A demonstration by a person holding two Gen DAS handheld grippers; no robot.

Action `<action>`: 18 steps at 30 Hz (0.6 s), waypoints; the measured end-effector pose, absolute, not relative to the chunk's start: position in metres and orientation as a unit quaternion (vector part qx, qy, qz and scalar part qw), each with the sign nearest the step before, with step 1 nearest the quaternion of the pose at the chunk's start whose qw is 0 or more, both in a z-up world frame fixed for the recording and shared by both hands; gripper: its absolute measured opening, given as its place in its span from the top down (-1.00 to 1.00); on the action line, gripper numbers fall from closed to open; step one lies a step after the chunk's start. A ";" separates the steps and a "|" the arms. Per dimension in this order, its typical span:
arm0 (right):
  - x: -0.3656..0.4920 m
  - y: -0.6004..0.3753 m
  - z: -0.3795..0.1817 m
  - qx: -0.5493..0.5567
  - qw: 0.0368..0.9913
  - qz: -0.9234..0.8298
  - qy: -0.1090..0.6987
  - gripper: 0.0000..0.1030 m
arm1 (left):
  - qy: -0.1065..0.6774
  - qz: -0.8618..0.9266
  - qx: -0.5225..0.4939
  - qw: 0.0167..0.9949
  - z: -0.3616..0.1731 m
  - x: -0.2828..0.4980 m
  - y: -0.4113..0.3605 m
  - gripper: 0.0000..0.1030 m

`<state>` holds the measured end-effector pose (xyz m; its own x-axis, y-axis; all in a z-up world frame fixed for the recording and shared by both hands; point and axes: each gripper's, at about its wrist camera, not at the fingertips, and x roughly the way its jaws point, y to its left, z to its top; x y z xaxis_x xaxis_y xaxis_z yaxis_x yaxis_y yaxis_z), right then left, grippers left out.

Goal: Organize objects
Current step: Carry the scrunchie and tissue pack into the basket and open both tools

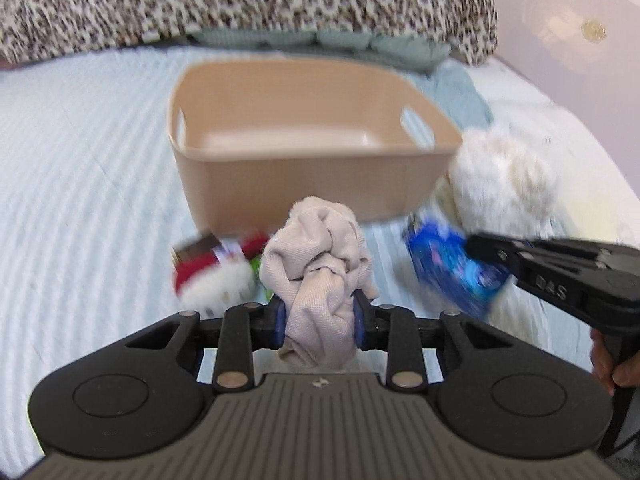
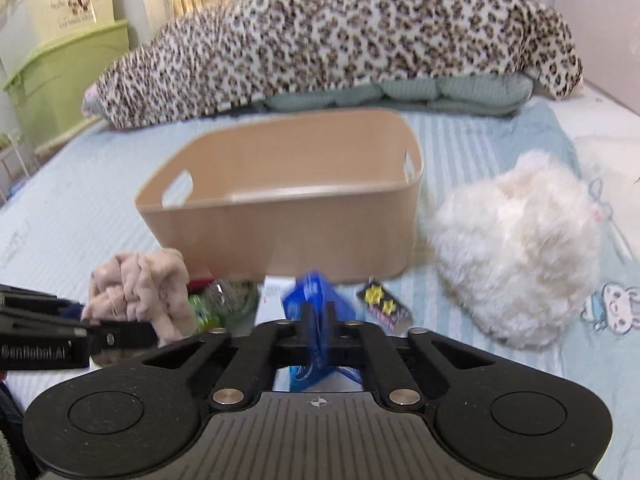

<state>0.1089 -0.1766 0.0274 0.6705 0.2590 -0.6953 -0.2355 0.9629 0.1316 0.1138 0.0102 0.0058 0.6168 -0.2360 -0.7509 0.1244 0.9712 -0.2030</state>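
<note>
I've got the beige cloth (image 1: pixel 320 268) bunched up and pinched in my left hand-held gripper (image 1: pixel 320 320), its blue pads pressing the fabric from both sides. My right hand-held gripper (image 2: pixel 319 320) is clamped tight on a thin blue packet (image 2: pixel 316 300), which sticks up between the fingers. Both items sit just in front of the tan bin (image 1: pixel 304 136), near its front wall, and the bin looks empty from here.

I judge this as the carry step: two things grasped, neither dropped in yet. Next I'd need to bring each one over the rim and let go above the bin floor, keeping the two grippers from crossing.

Left on the bed (image 1: pixel 80 184): a red-and-white plush (image 1: pixel 212 276), a small black card with yellow stars (image 2: pixel 384 308), and a white fluffy toy (image 2: pixel 516 252) beside the bin.
</note>
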 end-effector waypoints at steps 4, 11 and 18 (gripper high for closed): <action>0.114 -0.178 0.036 0.014 0.911 0.142 0.387 1.00 | 0.410 -0.086 -0.061 0.906 0.018 0.122 0.014 0.36; 0.116 -0.181 0.043 0.017 0.912 0.141 0.386 1.00 | 0.410 -0.082 -0.062 0.906 0.021 0.126 0.016 0.36; 0.122 -0.175 0.029 0.006 0.889 0.160 0.429 0.33 | 0.420 -0.087 -0.058 0.901 0.012 0.129 0.012 0.36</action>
